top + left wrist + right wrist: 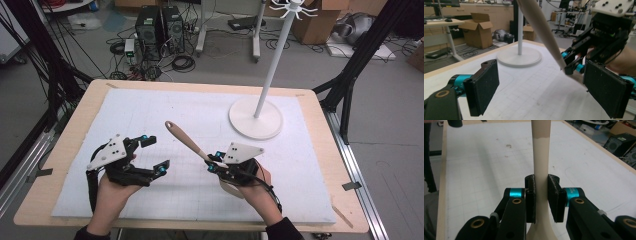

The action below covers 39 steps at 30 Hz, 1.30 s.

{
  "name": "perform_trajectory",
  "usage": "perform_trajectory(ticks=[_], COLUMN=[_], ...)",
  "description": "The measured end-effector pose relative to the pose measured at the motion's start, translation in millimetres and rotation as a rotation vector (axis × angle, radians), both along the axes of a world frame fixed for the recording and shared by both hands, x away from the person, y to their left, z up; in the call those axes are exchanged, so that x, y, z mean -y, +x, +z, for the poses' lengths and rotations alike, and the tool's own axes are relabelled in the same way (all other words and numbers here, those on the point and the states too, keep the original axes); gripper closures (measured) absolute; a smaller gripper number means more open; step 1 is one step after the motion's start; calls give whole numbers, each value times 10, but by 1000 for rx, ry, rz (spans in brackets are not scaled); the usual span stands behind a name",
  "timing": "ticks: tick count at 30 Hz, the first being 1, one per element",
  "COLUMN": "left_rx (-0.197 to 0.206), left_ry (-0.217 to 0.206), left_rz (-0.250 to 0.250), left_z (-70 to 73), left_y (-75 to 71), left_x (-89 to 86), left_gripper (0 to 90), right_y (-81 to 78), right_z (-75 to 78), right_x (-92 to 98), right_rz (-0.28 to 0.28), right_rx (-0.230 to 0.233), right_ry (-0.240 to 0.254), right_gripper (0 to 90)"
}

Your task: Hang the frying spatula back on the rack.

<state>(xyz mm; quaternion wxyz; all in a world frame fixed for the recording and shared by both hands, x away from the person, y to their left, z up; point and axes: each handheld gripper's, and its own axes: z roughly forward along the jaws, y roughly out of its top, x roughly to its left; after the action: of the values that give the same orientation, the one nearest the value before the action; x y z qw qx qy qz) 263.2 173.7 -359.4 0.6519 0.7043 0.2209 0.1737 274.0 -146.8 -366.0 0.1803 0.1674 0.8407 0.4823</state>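
The right gripper (216,165) is pinched on the pale neck of a spoon (186,139), whose wooden handle slants up and away from it, well short of the white stand (255,117) on the table (75,120). The left gripper (152,155) hovers beside it, jaws spread wide and holding nothing. The spoon looks light and stiff, its smooth, tapering shaft perhaps a little slippery, so the narrow neck near the bowl seems the surest hold; the bowl itself is mostly hidden.

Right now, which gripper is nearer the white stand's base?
Right. The right gripper, shut on the spatula, sits just short of the stand base; the left gripper, open, is farther off toward the table's left.
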Motion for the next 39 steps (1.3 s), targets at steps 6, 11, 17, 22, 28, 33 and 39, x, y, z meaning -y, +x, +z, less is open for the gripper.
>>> perform_trajectory(ticks=[6,11,17,22,28,33,39], left_rx=[-27,-39,-46,-48,-34,-63,-106], left_ry=[-83,-104,-121,-131,-133,-163,-200], left_rz=[4,13,46,52,68,41,-4], left_z=[29,52,80,103,142,143,163], left_y=[62,93,112,137,129,137,166], left_x=[202,333,482,568,638,666,692], left_gripper=[144,154,214,318,487,658,728], right_y=[-46,-52,-70,-87,-104,-115,-114], right_z=[-10,-21,-16,-6,-5,1,1], right_x=[-33,-50,-46,-35,-40,-29,-20], right_rz=[-35,-38,-53,-68,-68,-77,-84], right_rx=[34,40,59,66,84,100,112], right_ry=[39,52,75,94,102,112,119], right_gripper=[781,782,781,781,781,781,781])
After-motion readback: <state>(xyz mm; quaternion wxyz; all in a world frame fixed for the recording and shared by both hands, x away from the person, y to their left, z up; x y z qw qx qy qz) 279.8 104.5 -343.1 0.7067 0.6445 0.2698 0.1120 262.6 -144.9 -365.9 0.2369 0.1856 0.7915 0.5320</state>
